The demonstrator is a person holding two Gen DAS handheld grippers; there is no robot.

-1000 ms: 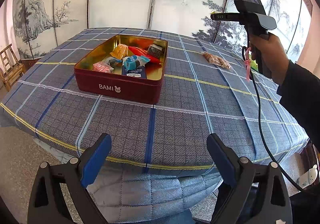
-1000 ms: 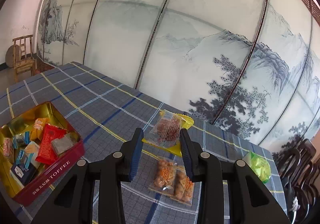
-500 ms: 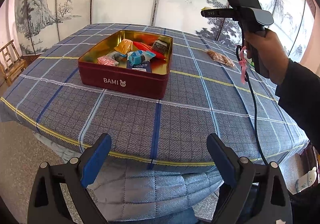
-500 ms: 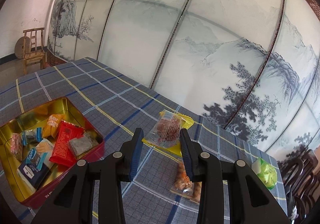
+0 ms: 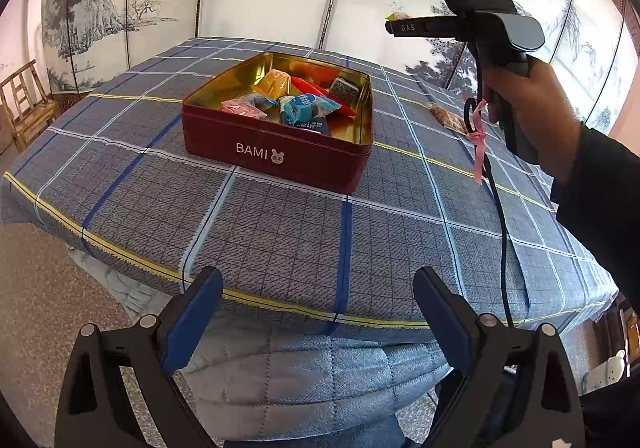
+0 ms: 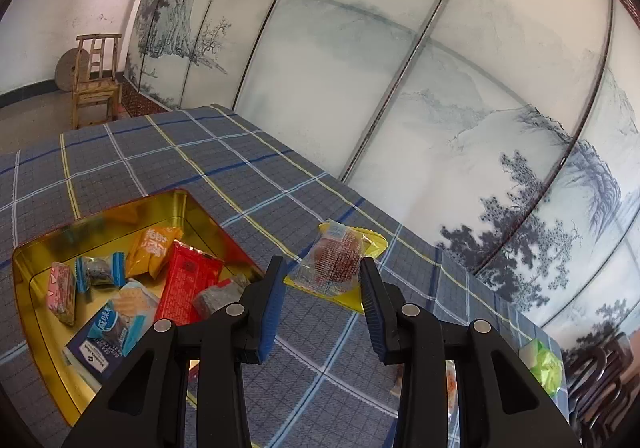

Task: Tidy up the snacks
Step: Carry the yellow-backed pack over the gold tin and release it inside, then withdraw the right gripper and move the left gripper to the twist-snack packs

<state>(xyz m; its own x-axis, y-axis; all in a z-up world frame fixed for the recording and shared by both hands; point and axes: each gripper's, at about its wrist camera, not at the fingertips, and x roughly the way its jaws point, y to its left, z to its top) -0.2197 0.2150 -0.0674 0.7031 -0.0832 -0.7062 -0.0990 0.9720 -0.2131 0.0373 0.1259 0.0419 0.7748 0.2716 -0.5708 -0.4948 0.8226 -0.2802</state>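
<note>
A dark red BAMI tin [image 5: 280, 154] with a gold inside [image 6: 36, 260] stands on the checked tablecloth and holds several wrapped snacks. My right gripper [image 6: 322, 276] is shut on a clear packet with a brown snack over a yellow wrapper [image 6: 336, 262], held in the air to the right of the tin. In the left wrist view the right gripper [image 5: 404, 20] is high above the tin's right side. My left gripper [image 5: 318, 296] is open and empty at the near table edge.
A clear bag of orange-brown snacks [image 5: 448, 118] lies on the cloth right of the tin. A green packet [image 6: 542, 366] lies at the far right corner. A wooden chair [image 6: 96, 78] stands by the wall. A painted screen [image 6: 360, 68] backs the table.
My right gripper has carried the packet leftward and up, toward the tin. My left gripper has shifted a little closer, so the tin looks nearer and more central.
</note>
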